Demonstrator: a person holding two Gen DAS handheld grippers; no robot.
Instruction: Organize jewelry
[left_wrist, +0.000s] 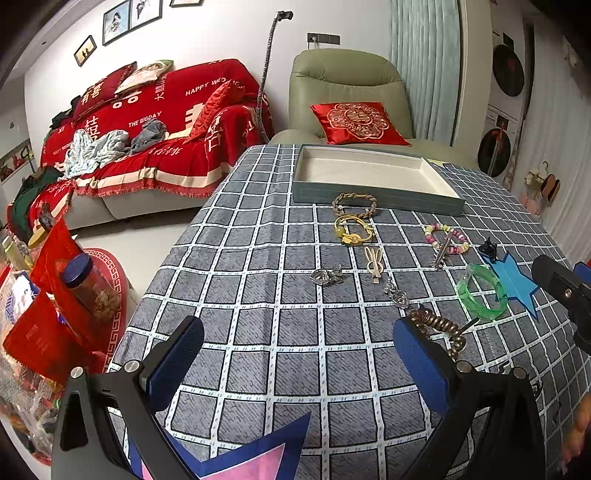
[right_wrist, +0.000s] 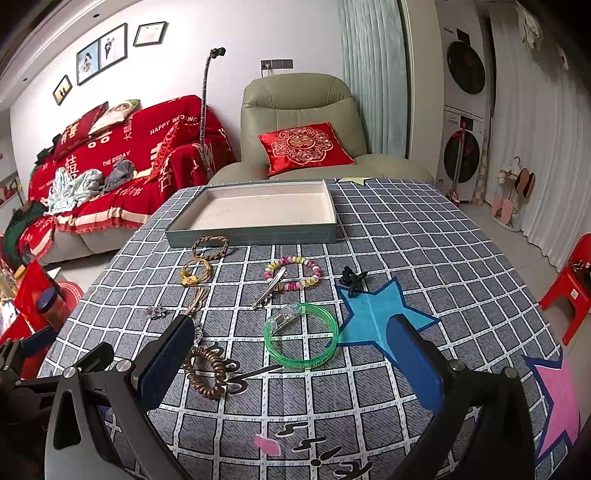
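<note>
An empty grey-green tray (left_wrist: 373, 196) (right_wrist: 251, 234) with a pale lining stands at the far side of the checked tablecloth. In front of it lie a brown braided bracelet (left_wrist: 354, 205) (right_wrist: 210, 246), a yellow bracelet (left_wrist: 354, 230) (right_wrist: 195, 272), a pink beaded bracelet (left_wrist: 446, 239) (right_wrist: 292, 274), a green bangle (left_wrist: 481, 291) (right_wrist: 301, 335), a brown coil hair tie (left_wrist: 439, 328) (right_wrist: 206, 373) and several clips. My left gripper (left_wrist: 297, 363) hovers open over bare cloth near the coil tie. My right gripper (right_wrist: 291, 360) is open above the green bangle.
A black claw clip (right_wrist: 352, 280) sits by a blue star patch (right_wrist: 376, 314). A red-covered sofa (left_wrist: 147, 122) and green armchair (left_wrist: 347, 96) stand beyond the table. Red bags and a jar (left_wrist: 92, 288) crowd the left side. A red stool (right_wrist: 569, 284) is at the right.
</note>
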